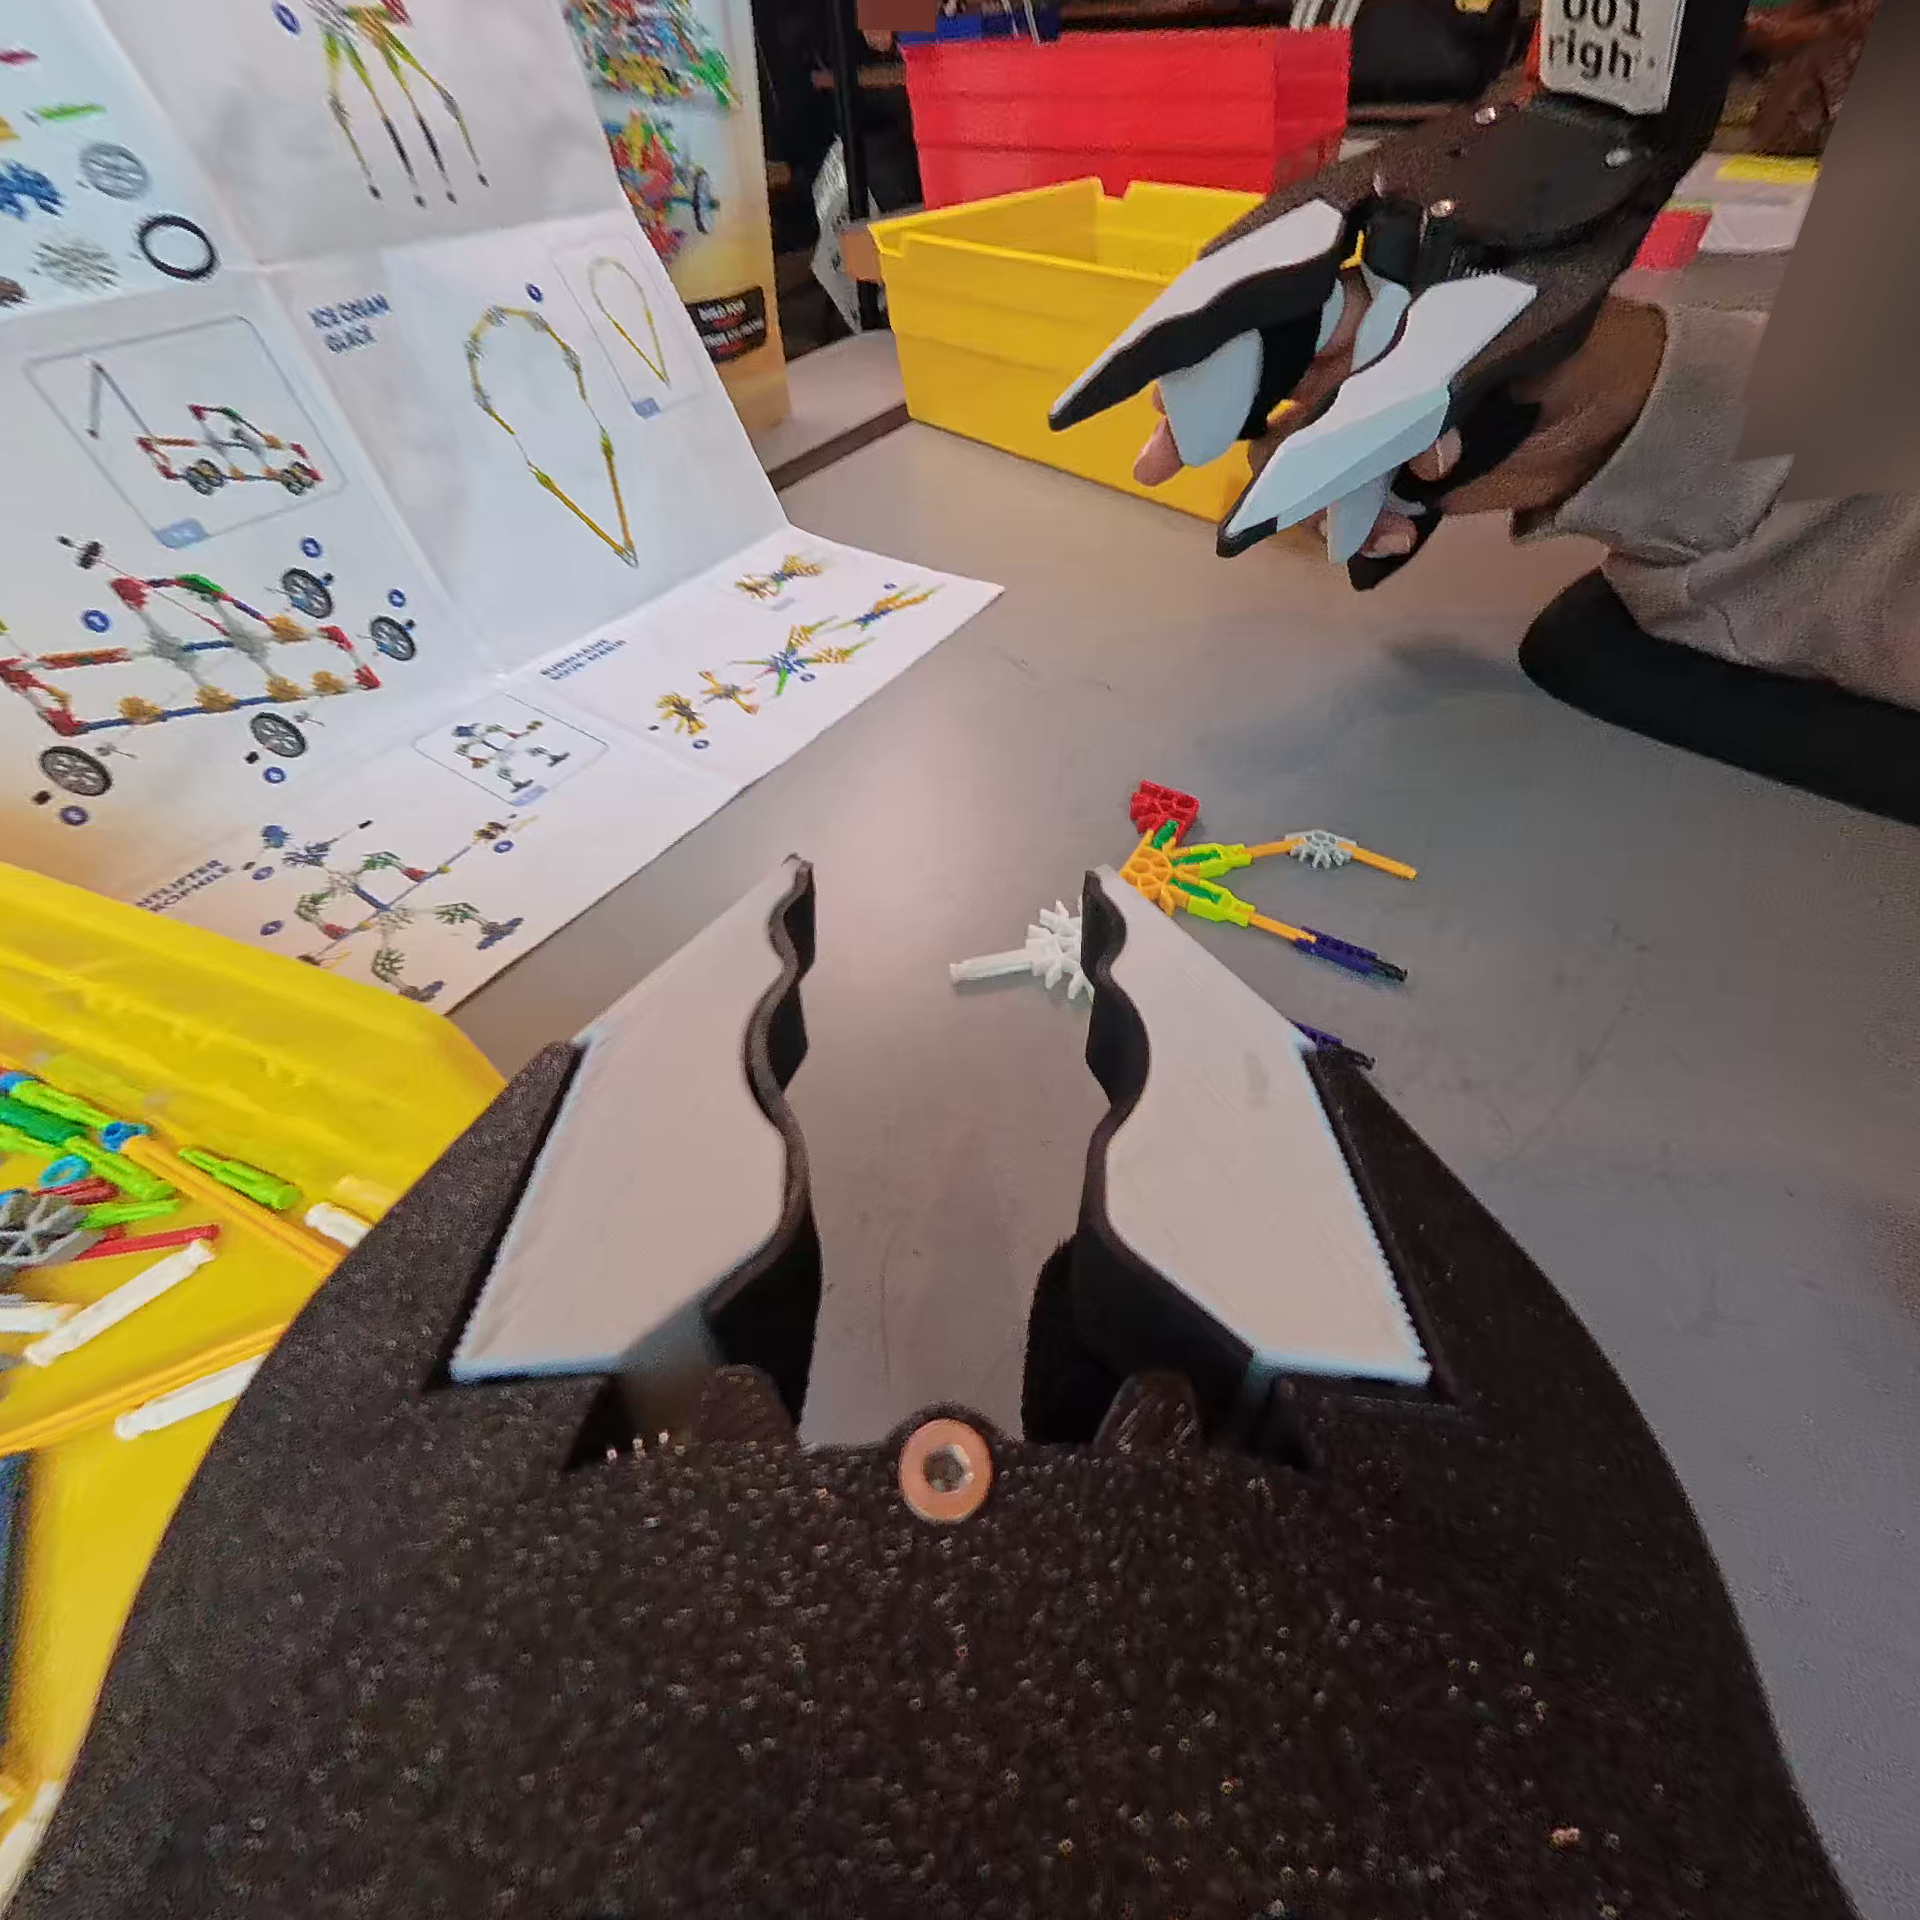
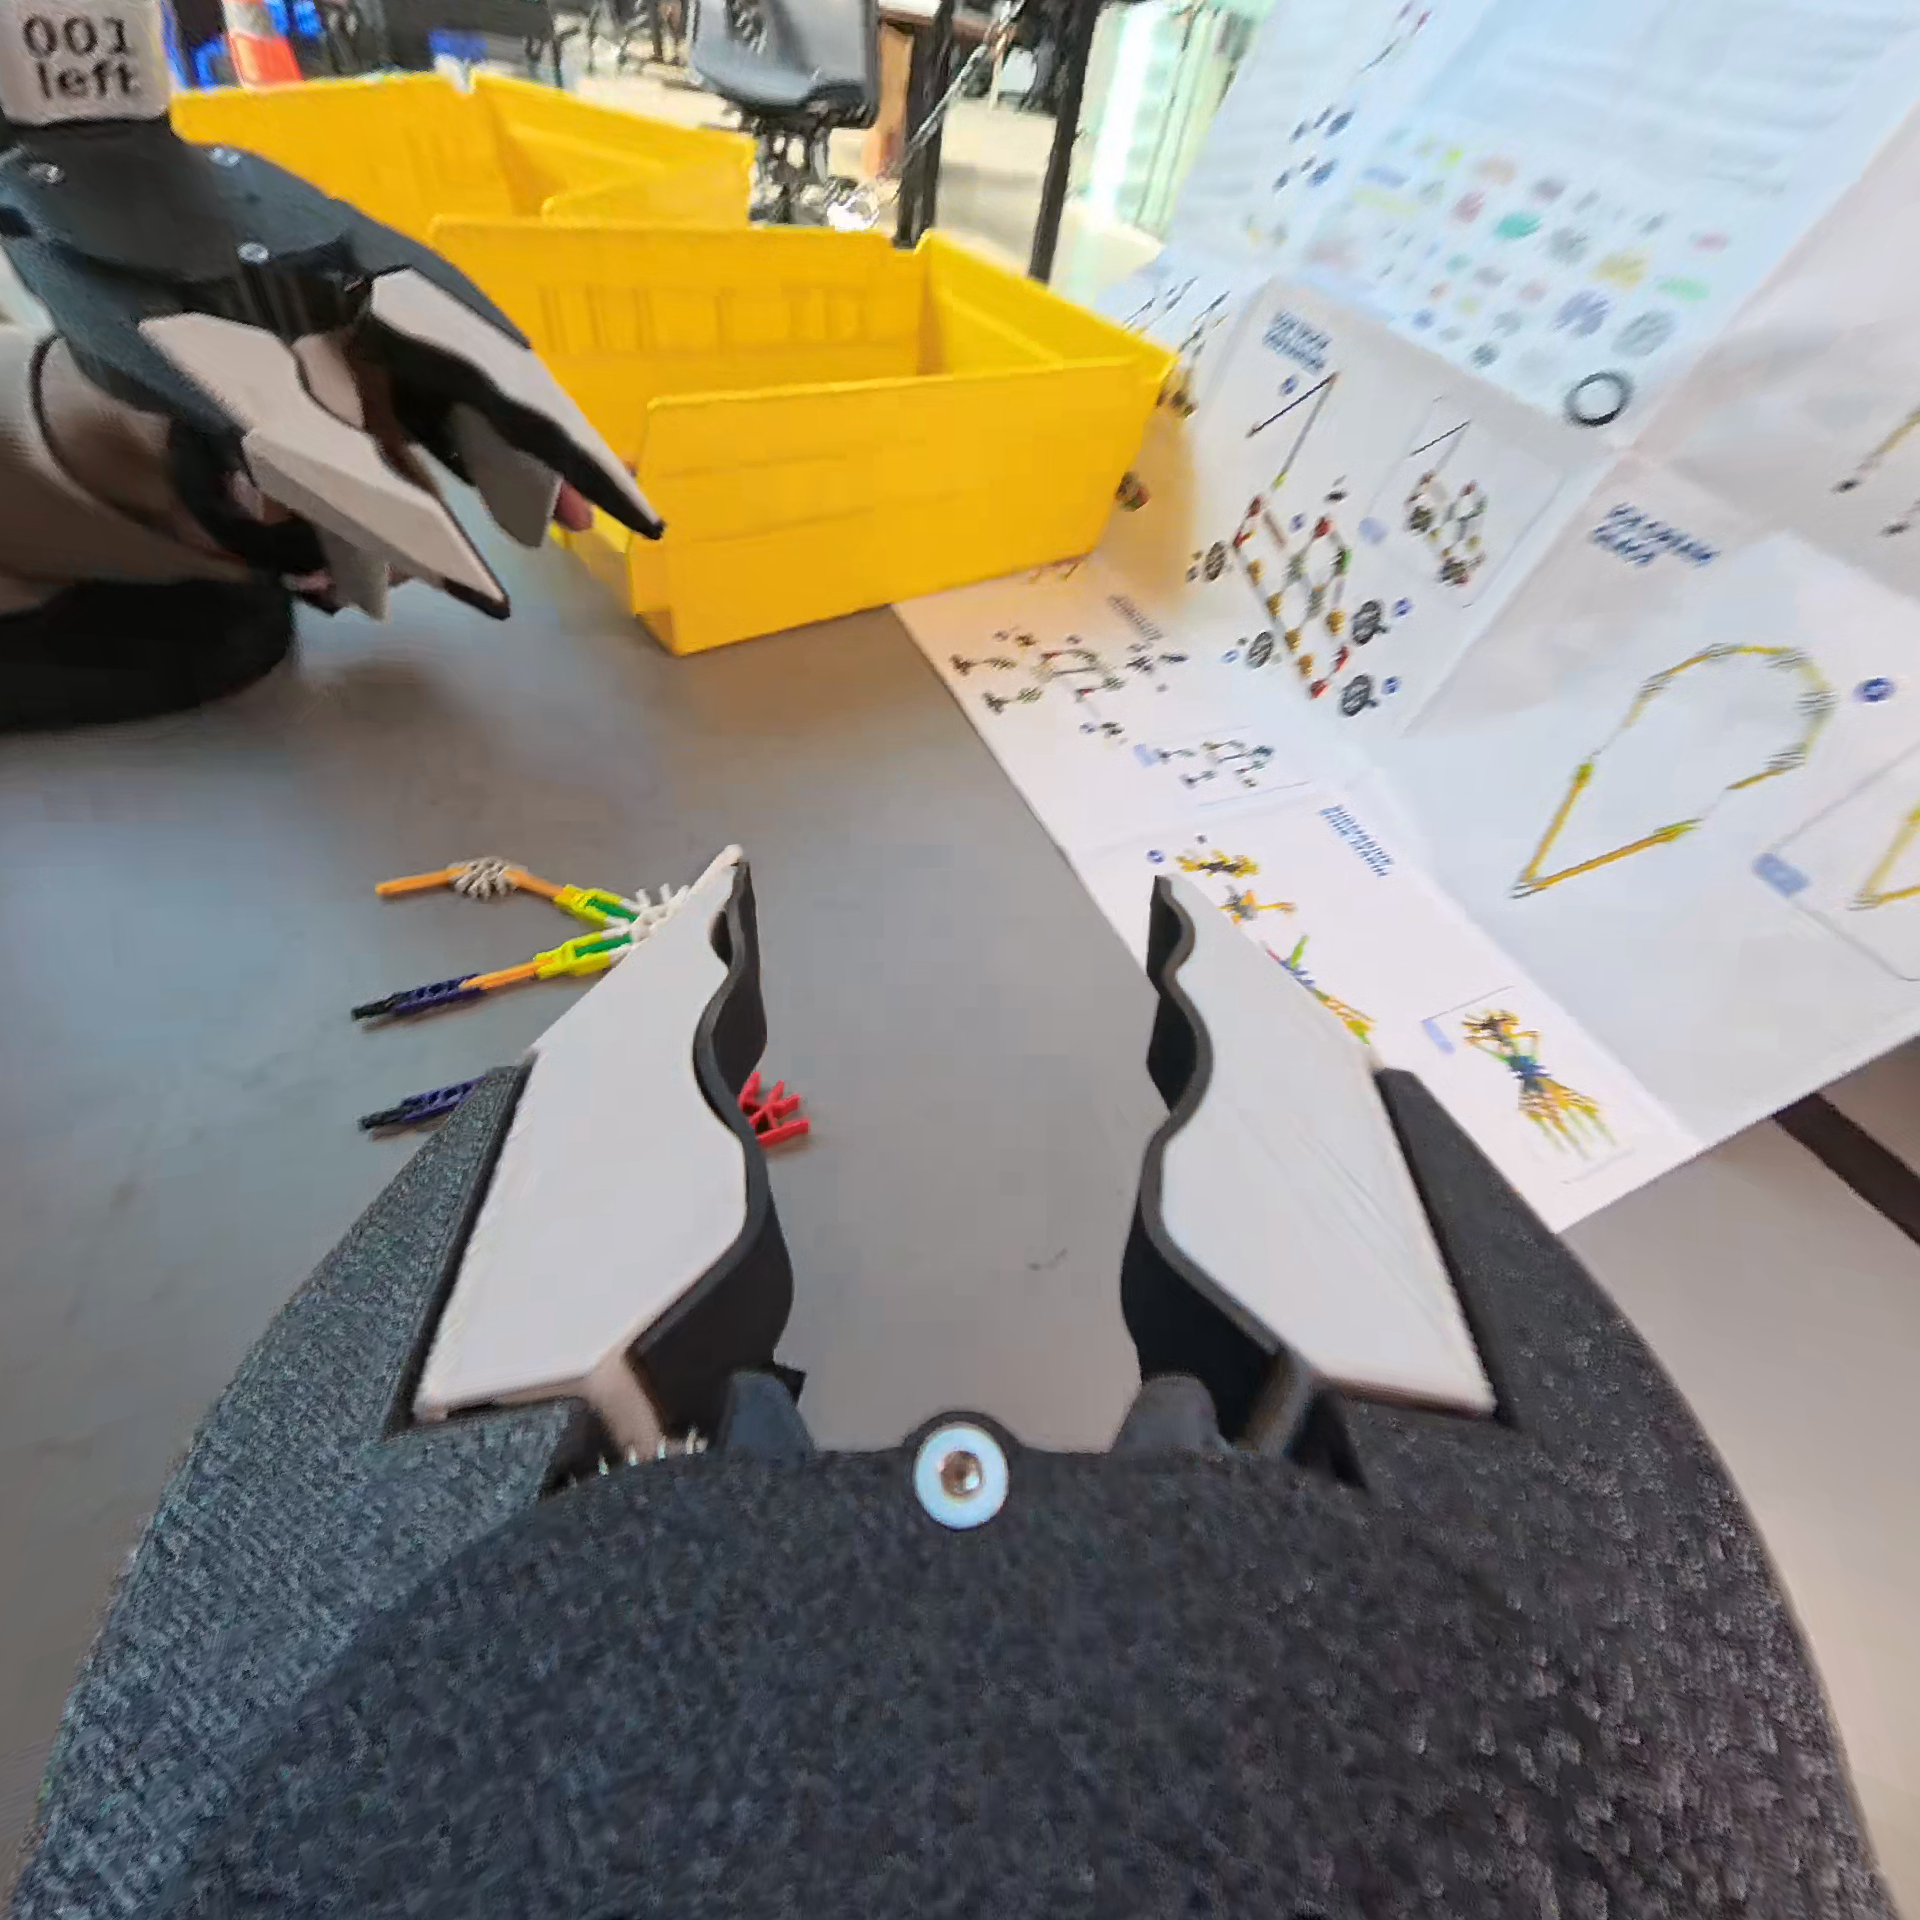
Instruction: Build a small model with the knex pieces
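Observation:
A small assembly of coloured rods and connectors (image 1: 1236,883) lies on the grey table (image 1: 1558,1143), with orange, green, yellow, purple and red parts. A loose white snowflake connector on a white rod (image 1: 1023,956) lies just left of it. My left gripper (image 1: 945,883) is open and empty, low over the table, its right fingertip next to the white connector. My right gripper (image 2: 945,873) is open and empty; the assembly (image 2: 520,935) lies by its left finger and a red connector (image 2: 774,1112) shows between the fingers. Each gripper also shows in the other's view, raised above the table: the right one (image 1: 1143,478), the left one (image 2: 582,566).
A folded instruction sheet (image 1: 416,520) stands and lies at the table's edge (image 2: 1558,623). A yellow case of loose rods (image 1: 156,1247) sits at the left. Yellow bins (image 2: 831,416) and a red bin (image 1: 1122,104) stand behind. A sleeved forearm (image 1: 1766,603) rests on the table.

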